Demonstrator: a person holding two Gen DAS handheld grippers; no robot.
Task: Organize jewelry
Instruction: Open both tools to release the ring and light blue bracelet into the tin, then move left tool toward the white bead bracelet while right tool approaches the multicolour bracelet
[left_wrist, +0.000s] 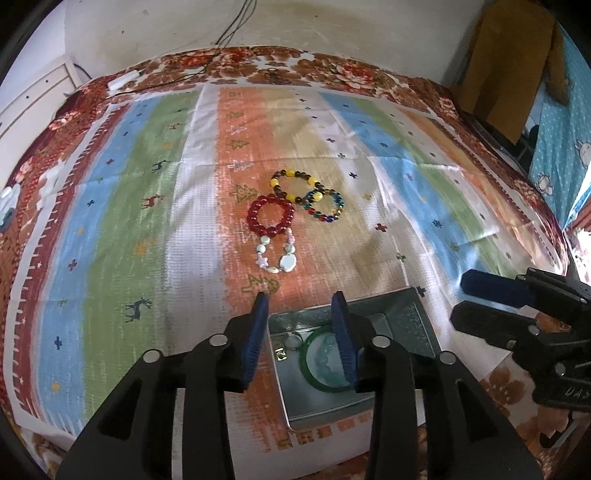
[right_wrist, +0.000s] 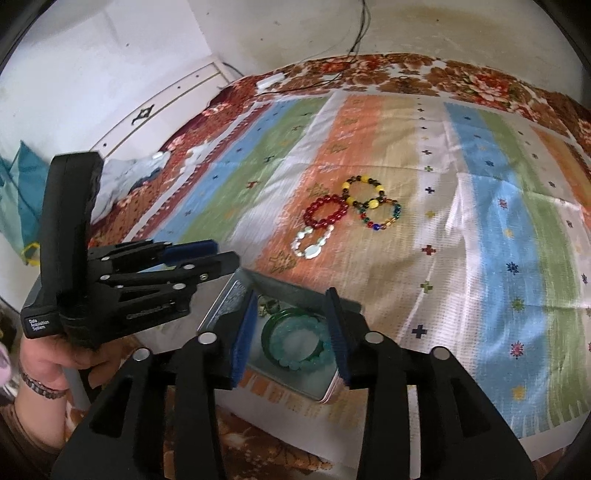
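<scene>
Both wrist views show the striped cloth (left_wrist: 147, 184) with four bead bracelets clustered at frame centre. We see the left gripper (left_wrist: 301, 306) with jaws spread and empty, hovering over the metal tin (left_wrist: 406, 310) at the lower centre of the left view. The right gripper (right_wrist: 291, 295) is likewise spread and holds nothing, poised over the same tin (right_wrist: 229, 299). Inside the tin lie a green bangle (right_wrist: 291, 332) and a pale bead bracelet, so part of the sorting appears done.

On the cloth we find the red bracelet (left_wrist: 270, 216), the white bracelet (left_wrist: 275, 254), the yellow-and-brown bracelet (left_wrist: 293, 184) and the multicoloured bracelet (left_wrist: 325, 206) — all lying flat, touching or overlapping their neighbours.

The deciding relation — the white bracelet lies straight ahead of the left jaws, just above their tips in the frame, its long axis running roughly along the line of the fingers. In the right view it sits above and slightly right of the jaws, and farther up the frame. We judge the left gripper the nearer
</scene>
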